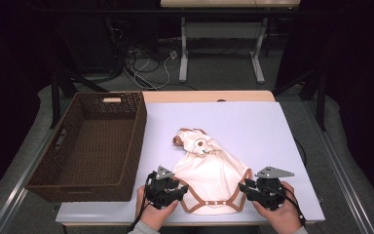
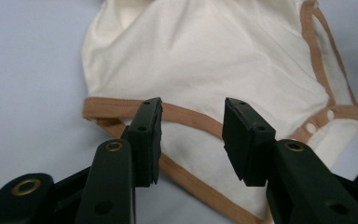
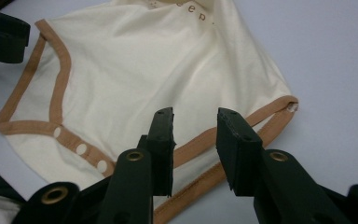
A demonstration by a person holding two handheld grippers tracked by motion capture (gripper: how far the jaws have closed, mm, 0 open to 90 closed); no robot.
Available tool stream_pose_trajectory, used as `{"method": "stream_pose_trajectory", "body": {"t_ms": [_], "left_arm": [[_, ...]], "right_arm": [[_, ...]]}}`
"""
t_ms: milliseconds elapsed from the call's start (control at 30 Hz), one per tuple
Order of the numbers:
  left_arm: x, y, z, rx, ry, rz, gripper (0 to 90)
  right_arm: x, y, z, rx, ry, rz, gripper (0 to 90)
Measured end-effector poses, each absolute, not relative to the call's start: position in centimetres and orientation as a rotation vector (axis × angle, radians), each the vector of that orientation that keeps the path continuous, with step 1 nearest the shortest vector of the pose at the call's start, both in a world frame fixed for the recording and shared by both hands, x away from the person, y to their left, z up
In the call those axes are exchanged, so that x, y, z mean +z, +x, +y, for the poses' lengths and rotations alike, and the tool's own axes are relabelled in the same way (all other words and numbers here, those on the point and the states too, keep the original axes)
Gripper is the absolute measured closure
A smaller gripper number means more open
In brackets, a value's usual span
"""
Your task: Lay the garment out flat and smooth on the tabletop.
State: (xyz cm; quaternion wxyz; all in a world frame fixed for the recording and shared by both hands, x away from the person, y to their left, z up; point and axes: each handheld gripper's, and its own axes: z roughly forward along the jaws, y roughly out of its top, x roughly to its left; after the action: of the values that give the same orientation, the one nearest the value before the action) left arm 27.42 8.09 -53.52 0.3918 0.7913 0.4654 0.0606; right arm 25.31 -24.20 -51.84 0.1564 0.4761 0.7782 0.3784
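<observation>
On the near half of the white tabletop (image 1: pixel 253 122) lies a cream baby bodysuit (image 1: pixel 209 173) trimmed in tan, its bottom end with the snap strip toward the person and its neck end, bunched and partly folded, pointing away toward the middle of the surface. The left gripper (image 1: pixel 168 187) sits at the garment's near left corner, held in the person's left hand (image 1: pixel 153 212); in the left gripper view its jaws stand parted above the tan leg-opening hem (image 2: pixel 191 119), with cloth visible in the gap between them and nothing pinched. The right gripper (image 1: pixel 260 187) sits at the near right corner in the right hand (image 1: pixel 282 212); in the right gripper view its jaws are likewise spread apart over the tan hem on that side, gripping nothing, and the row of white snaps (image 3: pixel 81 149) shows to the left of them. A dark brown woven basket (image 1: pixel 95 146) stands on the left part of the tabletop, just beside the bodysuit but not touching it.
</observation>
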Motion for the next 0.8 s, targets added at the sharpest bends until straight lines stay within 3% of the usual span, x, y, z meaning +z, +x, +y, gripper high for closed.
{"method": "stream_pose_trajectory", "body": {"t_ms": [300, 800], "left_arm": [[-53.8, 29.5, 8.7, 0.235, 2.0, 1.206, 50.4], [-54.1, 32.3, 10.2, 0.304, 1.954, 1.298, 52.3]], "right_arm": [[-51.8, 27.1, -24.9, 1.073, 1.385, 2.174, 63.6], [-51.9, 30.1, -25.4, 1.042, 1.414, 2.134, 62.5]]}}
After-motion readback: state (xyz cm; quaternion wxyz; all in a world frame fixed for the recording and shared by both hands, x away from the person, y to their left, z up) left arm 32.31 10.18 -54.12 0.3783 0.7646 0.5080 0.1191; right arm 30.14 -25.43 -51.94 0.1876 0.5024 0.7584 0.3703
